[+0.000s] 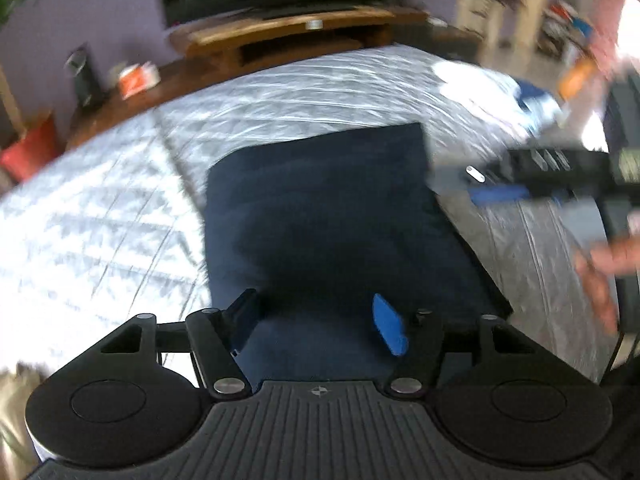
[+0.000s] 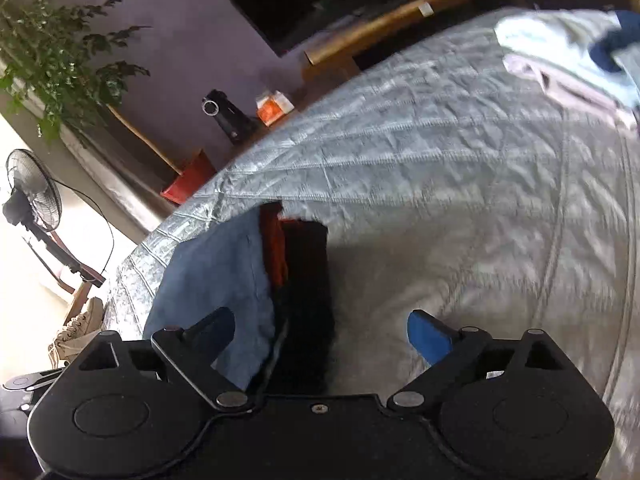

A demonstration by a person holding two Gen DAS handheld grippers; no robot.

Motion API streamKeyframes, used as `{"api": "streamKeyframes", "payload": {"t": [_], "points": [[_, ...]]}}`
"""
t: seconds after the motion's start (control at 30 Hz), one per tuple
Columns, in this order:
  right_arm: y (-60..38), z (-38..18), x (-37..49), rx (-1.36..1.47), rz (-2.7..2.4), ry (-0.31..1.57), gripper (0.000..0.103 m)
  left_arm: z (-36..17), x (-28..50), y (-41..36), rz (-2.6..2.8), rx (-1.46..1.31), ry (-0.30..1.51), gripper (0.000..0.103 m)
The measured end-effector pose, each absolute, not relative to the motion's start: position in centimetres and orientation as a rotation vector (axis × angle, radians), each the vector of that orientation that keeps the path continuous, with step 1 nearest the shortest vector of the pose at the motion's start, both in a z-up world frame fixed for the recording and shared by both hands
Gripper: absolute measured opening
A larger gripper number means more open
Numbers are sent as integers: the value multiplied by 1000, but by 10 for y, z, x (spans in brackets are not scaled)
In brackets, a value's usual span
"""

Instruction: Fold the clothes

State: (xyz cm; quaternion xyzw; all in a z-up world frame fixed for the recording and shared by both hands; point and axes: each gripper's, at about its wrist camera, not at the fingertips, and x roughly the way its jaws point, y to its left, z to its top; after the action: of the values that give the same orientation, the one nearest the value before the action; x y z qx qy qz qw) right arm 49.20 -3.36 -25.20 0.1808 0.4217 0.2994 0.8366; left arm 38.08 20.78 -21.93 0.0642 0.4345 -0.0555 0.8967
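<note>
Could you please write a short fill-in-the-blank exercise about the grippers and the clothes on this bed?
1. The left gripper hovers over a folded ____ blue garment.
2. Both grippers' jaws stand ____; the right gripper holds nothing.
3. Unfolded clothes lie piled on the quilted ____ bedcover.

Missing words: dark; open; grey

Right gripper, fingers spread, above folded clothes on quilt.
</note>
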Motion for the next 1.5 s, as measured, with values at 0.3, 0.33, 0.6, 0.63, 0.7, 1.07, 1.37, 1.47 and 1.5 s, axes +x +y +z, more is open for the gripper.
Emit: {"api": "streamKeyframes", "payload": {"t": [0.3,0.33,0.6,0.63,0.7,1.07,1.37,1.47,1.5], "points": [[6,-261,527,268,784,921,102,-244,394,202,-76,153,957,77],[9,-261,528,251,794,914,102,-245,396,202,-72,146,958,77],[14,-270,529,402,957,984,103,-251,397,200,-52,135,962,85],[8,-272,531,460,965,1001,103,-252,397,201,-49,128,964,85],[-4,-278,536,587,981,1037,101,-253,398,204,-45,116,966,87],[8,-278,516,618,1037,1190,103,-253,397,206,-26,79,975,91],[33,-276,519,550,1015,1169,95,-251,391,205,-29,83,978,94],[38,-275,520,480,1024,1163,73,-250,389,205,-29,82,978,94],[35,-275,521,449,1011,1171,54,-250,388,205,-30,82,979,94]]}}
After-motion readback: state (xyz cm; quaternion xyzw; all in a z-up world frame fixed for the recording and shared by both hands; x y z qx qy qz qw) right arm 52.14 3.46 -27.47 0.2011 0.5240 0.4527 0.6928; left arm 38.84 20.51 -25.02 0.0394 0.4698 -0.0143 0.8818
